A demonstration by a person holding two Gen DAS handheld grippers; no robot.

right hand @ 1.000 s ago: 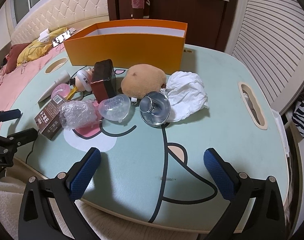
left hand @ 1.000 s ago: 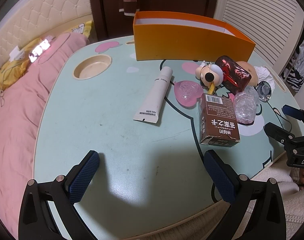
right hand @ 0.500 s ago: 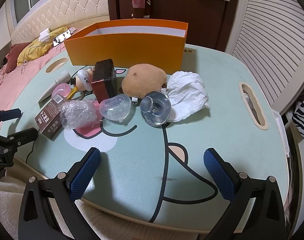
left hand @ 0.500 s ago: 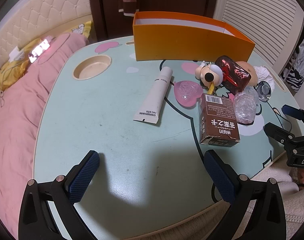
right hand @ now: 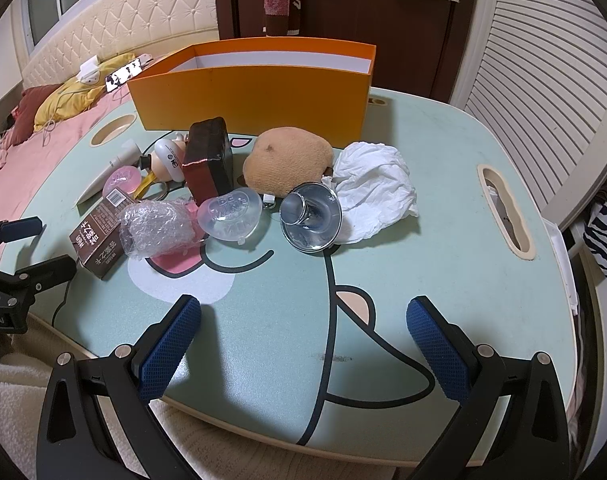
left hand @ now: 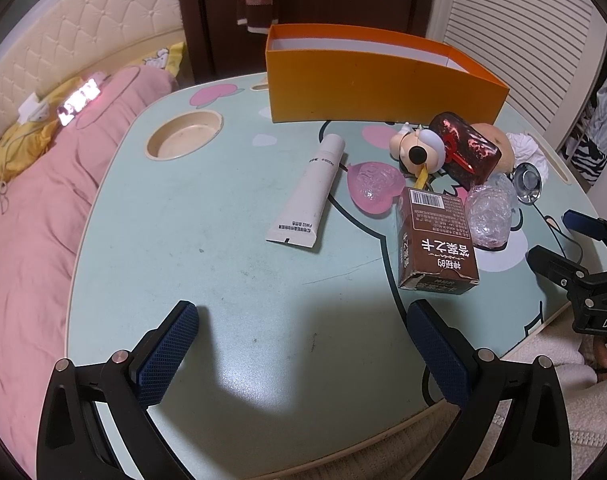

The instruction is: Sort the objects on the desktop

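Right wrist: carton (right hand: 99,240) partly behind bubble wrap (right hand: 157,226).

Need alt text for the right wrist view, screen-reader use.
The right gripper, jaws open and empty, hovers over a pale green cartoon-print table. Ahead lie a shiny metal funnel-shaped dish, crumpled white tissue, a tan plush toy and a clear plastic heart lid, before a long open orange cardboard box.
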